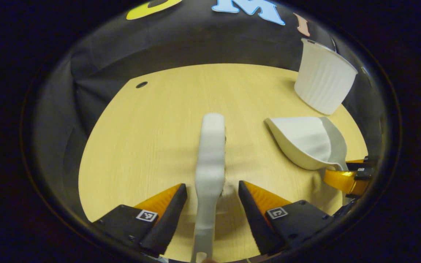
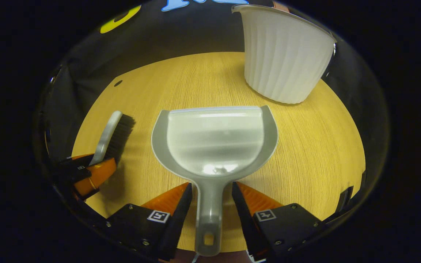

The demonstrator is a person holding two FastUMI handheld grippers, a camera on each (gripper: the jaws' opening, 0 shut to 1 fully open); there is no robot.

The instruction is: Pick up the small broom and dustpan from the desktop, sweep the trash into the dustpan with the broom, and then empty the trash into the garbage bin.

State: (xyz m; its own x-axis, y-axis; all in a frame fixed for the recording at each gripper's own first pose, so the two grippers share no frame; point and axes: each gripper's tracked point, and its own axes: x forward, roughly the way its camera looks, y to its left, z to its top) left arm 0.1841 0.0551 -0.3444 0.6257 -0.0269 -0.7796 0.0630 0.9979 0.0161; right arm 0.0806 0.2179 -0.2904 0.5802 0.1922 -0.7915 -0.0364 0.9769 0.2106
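Note:
The small broom (image 1: 210, 153) lies on the wooden desktop (image 1: 152, 131), pale back up, its handle running between the fingers of my left gripper (image 1: 212, 184). That gripper is open, with a gap on each side of the handle. The right gripper view shows the broom (image 2: 112, 134) from the side, dark bristles facing right, and the left gripper (image 2: 90, 171) at its handle. The grey dustpan (image 2: 214, 142) rests flat on the desktop (image 2: 323, 153), mouth facing away. My right gripper (image 2: 211, 185) is open, its fingers close on both sides of the dustpan handle. From the left gripper view, the dustpan (image 1: 305, 140) and right gripper (image 1: 347, 179) sit at the right.
A white ribbed garbage bin (image 2: 283, 58) stands on the desktop just beyond the dustpan, at the far right (image 1: 323, 80) in the left gripper view. A small dark hole (image 1: 141, 84) marks the desktop's far left. Black cloth walls close in behind the desk.

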